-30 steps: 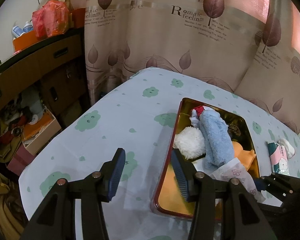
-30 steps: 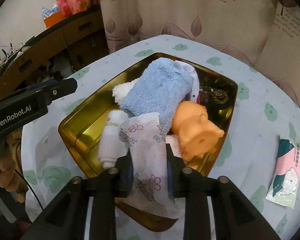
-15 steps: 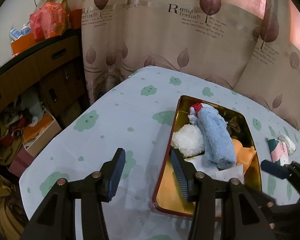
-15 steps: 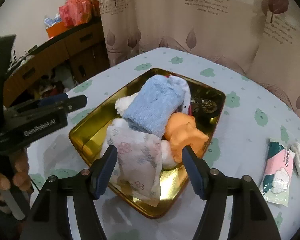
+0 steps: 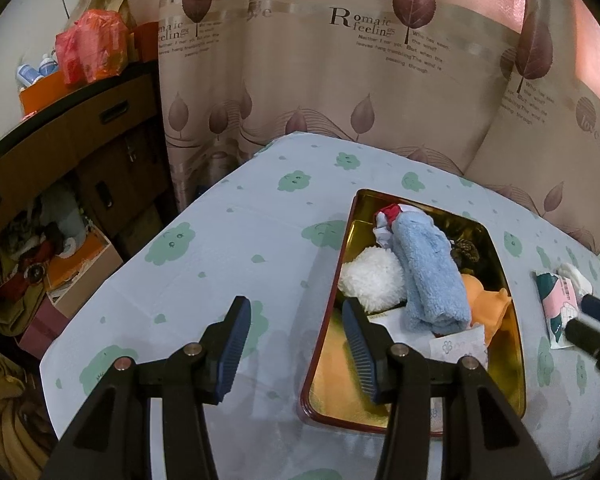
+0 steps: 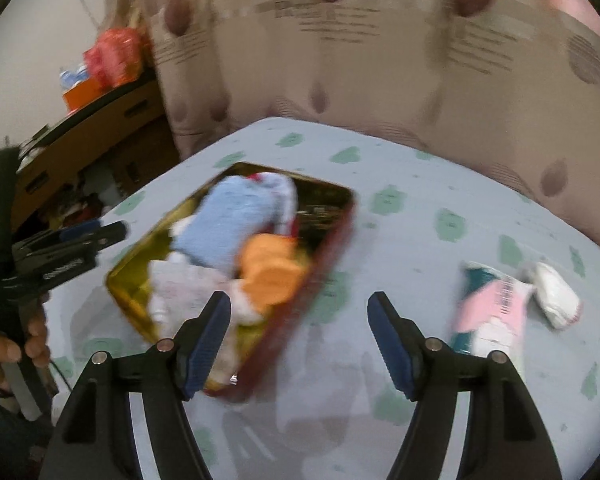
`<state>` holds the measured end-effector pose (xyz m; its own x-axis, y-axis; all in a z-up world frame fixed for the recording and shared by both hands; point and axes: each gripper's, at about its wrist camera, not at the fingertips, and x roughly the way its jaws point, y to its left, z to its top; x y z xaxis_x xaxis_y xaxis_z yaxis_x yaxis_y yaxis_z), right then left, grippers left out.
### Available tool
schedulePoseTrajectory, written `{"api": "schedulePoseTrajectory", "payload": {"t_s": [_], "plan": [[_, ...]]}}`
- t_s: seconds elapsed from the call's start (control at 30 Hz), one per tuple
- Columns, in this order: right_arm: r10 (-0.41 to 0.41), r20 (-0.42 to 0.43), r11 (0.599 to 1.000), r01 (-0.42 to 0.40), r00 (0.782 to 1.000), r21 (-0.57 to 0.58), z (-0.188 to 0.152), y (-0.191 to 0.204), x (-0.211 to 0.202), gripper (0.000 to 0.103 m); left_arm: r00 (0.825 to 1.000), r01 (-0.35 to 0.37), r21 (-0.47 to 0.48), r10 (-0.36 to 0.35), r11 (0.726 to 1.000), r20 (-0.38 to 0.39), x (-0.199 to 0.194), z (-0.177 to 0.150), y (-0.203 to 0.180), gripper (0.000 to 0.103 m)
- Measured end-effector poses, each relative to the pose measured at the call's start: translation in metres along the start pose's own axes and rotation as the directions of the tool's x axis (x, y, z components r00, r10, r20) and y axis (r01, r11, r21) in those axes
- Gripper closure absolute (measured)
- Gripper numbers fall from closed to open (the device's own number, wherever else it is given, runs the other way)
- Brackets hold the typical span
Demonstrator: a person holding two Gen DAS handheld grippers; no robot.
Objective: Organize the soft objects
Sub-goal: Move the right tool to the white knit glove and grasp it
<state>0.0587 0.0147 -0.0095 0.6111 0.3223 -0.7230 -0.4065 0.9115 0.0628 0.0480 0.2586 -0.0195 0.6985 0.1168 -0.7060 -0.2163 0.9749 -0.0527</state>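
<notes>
Left gripper (image 5: 296,344) hanging half-open, empty, beside gold tray (image 5: 324,332). Tray holding blue towel (image 5: 428,276) and orange toy (image 6: 272,272). Right gripper (image 6: 300,336) jaws just been opening, nothing between. Pink packet (image 6: 488,312) lying on tablecloth: looking light, squashy, slippery wrapper; pinching across middle.

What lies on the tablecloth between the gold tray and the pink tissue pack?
Nothing: in the right wrist view, only bare tablecloth separates the gold tray from the pink tissue pack.

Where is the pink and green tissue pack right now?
The tissue pack lies on the tablecloth, right of the gold tray, touching a small white bundle on its far side.
</notes>
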Motion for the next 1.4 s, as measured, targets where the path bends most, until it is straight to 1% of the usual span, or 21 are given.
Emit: {"api": "schedulePoseTrajectory", "payload": {"t_s": [0.13,0.3,0.4,0.47,0.53,0.67,0.73,0.77,0.87,1.03,1.07,1.13,1.17,1.33,1.37,1.4], "plan": [[-0.079,0.006,0.995,0.078,0.997,0.065,-0.006,-0.045,-0.012,0.032,1.0,0.001,0.0,-0.001,1.0,0.001,0.0,0.0,0.0,0.054],[-0.183,-0.002,0.968,0.18,0.983,0.173,-0.016,-0.107,-0.026,0.032,1.0,-0.007,-0.003,0.007,1.0,0.001,0.001,0.0,0.0,0.054],[-0.256,-0.021,0.945,0.255,0.966,0.206,-0.023,-0.141,-0.03,0.03,1.0,-0.014,0.003,0.014,1.0,0.002,0.002,0.0,0.001,0.054],[-0.301,-0.048,0.926,0.304,0.952,0.223,-0.029,-0.164,-0.029,0.029,1.0,-0.019,0.005,0.019,1.0,0.004,0.002,0.0,0.002,0.054],[-0.324,-0.062,0.915,0.33,0.944,0.232,-0.033,-0.181,-0.026,0.029,1.0,-0.024,0.01,0.024,1.0,0.004,0.003,-0.001,0.001,0.054],[-0.345,-0.082,0.9,0.354,0.935,0.253,-0.038,-0.209,-0.017,0.028,0.999,-0.032,0.024,0.032,0.999,0.01,0.005,-0.001,0.0,0.054],[-0.353,-0.089,0.894,0.363,0.932,0.262,-0.036,-0.219,-0.009,0.022,0.999,-0.044,0.032,0.043,0.999,0.02,0.005,-0.002,0.0,0.054],[-0.357,-0.094,0.891,0.369,0.929,0.264,-0.034,-0.224,-0.005,0.022,0.999,-0.049,0.039,0.048,0.998,0.025,0.005,-0.002,0.0,0.054],[-0.377,-0.084,0.882,0.385,0.923,0.271,-0.028,-0.237,0.007,0.022,0.998,-0.051,0.051,0.049,0.997,0.026,0.007,-0.003,-0.001,0.054],[-0.385,-0.076,0.871,0.389,0.92,0.3,-0.015,-0.255,0.029,0.018,0.998,-0.064,0.063,0.063,0.996,0.017,0.013,-0.005,-0.002,0.054],[-0.39,-0.082,0.867,0.396,0.917,0.303,-0.013,-0.259,0.034,0.018,0.998,-0.066,0.064,0.065,0.996,0.015,0.014,-0.006,-0.002,0.054],[-0.379,-0.087,0.868,0.387,0.921,0.311,-0.01,-0.265,0.045,0.018,0.998,-0.066,0.065,0.065,0.996,0.018,0.015,-0.006,-0.002,0.054],[-0.38,-0.097,0.867,0.39,0.92,0.309,-0.009,-0.268,0.051,0.018,0.998,-0.068,0.066,0.067,0.996,0.016,0.016,-0.006,-0.002,0.054],[-0.388,-0.11,0.864,0.403,0.915,0.302,-0.014,-0.279,0.066,0.018,0.997,-0.082,0.075,0.082,0.994,0.009,0.02,-0.007,-0.003,0.054],[-0.384,-0.115,0.863,0.4,0.916,0.308,-0.016,-0.283,0.068,0.019,0.997,-0.08,0.076,0.079,0.994,0.012,0.02,-0.006,-0.003,0.054],[-0.375,-0.125,0.863,0.395,0.918,0.316,-0.017,-0.286,0.069,0.026,0.997,-0.08,0.081,0.08,0.993,0.013,0.02,-0.006,-0.004,0.054]]}}
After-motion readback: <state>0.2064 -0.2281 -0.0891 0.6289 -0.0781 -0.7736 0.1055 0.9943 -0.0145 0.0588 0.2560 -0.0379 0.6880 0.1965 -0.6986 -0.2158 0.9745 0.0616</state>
